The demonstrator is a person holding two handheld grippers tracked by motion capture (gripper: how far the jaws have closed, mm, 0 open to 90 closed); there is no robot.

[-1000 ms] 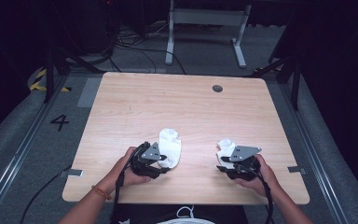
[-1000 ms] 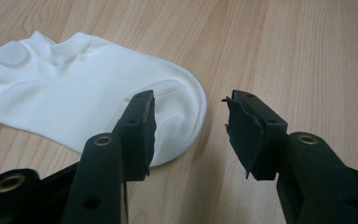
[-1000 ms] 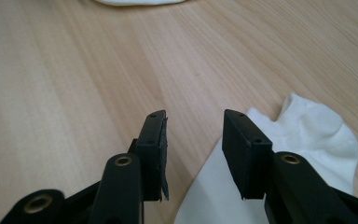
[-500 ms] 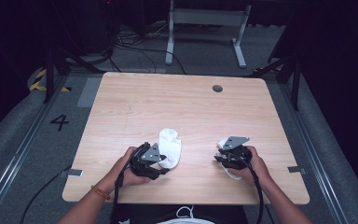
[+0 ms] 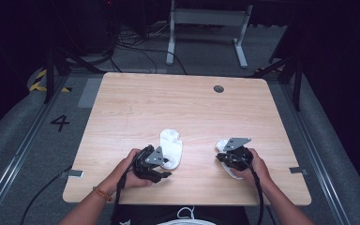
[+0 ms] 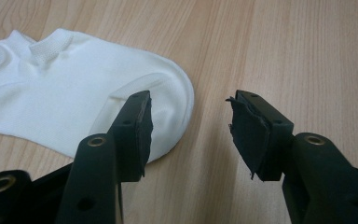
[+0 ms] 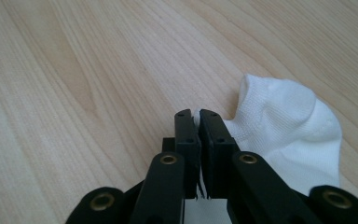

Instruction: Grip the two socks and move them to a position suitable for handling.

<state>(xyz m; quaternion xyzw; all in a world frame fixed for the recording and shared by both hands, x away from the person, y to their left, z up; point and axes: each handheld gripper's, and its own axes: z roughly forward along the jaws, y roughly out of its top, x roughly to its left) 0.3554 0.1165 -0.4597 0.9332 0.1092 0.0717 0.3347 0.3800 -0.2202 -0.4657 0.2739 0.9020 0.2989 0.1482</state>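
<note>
Presently, two white knitted ankle socks lie on a pale wood-grain bench, one at each pair of tongs. Left tongs: black, two-jawed, held in the person's left hand near the bench's front edge; jaws parted with bare wood in the gap, nothing clasped. The first white ankle sock lies flat just ahead of these tongs, its rounded end under the tip of the jaw that shows on the left in the left gripper view, its ribbed cuff farther off on that same side; whether that jaw's pad rests on the cloth cannot be told. In the high view this sock reaches away from the left tongs toward the bench's middle. Right tongs: black, held in the person's right hand, jaws having just been closing and now clenched on a thin edge of the second white ankle sock, a sliver of white cloth showing between the pads. The rest of that sock spreads beside and behind the tips, on the right in the right gripper view, resting on the wood. In the high view the right tongs carry a grey three-cornered plate, with white cloth showing at their far edge. The two socks lie well apart.
</note>
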